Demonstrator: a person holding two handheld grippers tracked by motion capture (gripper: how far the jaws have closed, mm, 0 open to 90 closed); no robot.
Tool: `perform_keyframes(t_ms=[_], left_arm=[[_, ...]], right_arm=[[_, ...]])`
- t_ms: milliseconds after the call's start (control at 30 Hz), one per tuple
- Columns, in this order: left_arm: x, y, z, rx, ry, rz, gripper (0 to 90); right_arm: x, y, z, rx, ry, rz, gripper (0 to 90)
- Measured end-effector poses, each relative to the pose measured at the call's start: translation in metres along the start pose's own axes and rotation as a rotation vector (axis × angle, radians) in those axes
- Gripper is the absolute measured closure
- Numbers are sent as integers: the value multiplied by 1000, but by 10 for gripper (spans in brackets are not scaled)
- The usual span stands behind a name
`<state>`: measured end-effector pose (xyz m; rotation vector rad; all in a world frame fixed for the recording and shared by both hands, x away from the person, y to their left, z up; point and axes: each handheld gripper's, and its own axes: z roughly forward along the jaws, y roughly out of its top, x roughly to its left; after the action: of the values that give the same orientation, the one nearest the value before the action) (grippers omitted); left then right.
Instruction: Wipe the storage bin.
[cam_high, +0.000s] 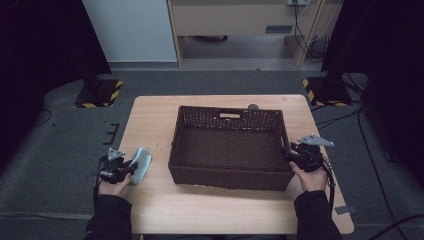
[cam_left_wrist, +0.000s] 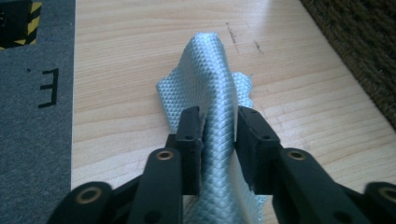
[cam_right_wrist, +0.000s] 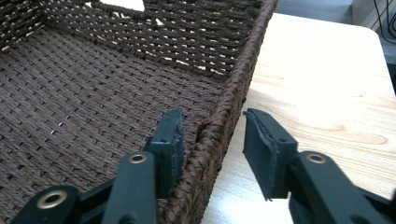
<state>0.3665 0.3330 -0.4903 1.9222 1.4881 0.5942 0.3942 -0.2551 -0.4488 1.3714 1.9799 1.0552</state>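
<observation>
A pale blue-grey textured cloth (cam_left_wrist: 210, 70) lies bunched on the wooden table (cam_high: 225, 205) at its left side, left of the basket. One upright fold of it stands between the jaws of my left gripper (cam_left_wrist: 219, 126), which are parted and do not squeeze it; in the high view that gripper (cam_high: 131, 167) sits at the cloth (cam_high: 141, 162). The dark brown wicker basket (cam_high: 230, 112) is empty. My right gripper (cam_right_wrist: 212, 133) straddles its right rim (cam_right_wrist: 233, 93), one jaw inside and one outside, with a gap at the outer pad; this right gripper (cam_high: 289, 154) is at the basket's right wall.
The basket fills the table's middle. Bare wood lies in front of it and to its right (cam_right_wrist: 327, 93). Grey carpet (cam_high: 60, 150) surrounds the table, with two stand bases marked in yellow and black (cam_high: 100, 95) behind it. A small round object (cam_high: 253, 106) sits behind the basket.
</observation>
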Motion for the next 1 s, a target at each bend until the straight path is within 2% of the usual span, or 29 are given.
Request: perform_keyframes(t_ms=[100,133,267,400,467,600,700,800,900,1000], left_arm=[[0,0,-1,-11,-2,0,626],[0,1,-2,-19,-6,-3,597],[0,3,-6,-41,-16,-5,563],[-4,6,-12,-72,-26,-4,533],[-9,11,-16,-92,-32,10,525],[-16,17,-21,-113,-49,27,521],[-22,21,-24,-131,-70,21,523],[-27,26,-26,-148,-92,25,524],[-31,32,-27,-164,-121,12,524],[-34,39,-31,-186,-148,8,526]], right_arm=[[-1,1,-2,-5,1,-4,554],[-1,3,-5,-32,-7,-3,551],[-6,7,-17,-74,-5,30,548],[-9,5,-21,-75,10,34,548],[-9,3,-21,-68,24,40,557],[-4,2,-19,-48,53,23,585],[0,2,-17,-32,59,4,621],[3,1,-14,-12,40,-12,682],[1,1,-12,-18,40,-8,698],[3,3,-9,-19,21,-15,712]])
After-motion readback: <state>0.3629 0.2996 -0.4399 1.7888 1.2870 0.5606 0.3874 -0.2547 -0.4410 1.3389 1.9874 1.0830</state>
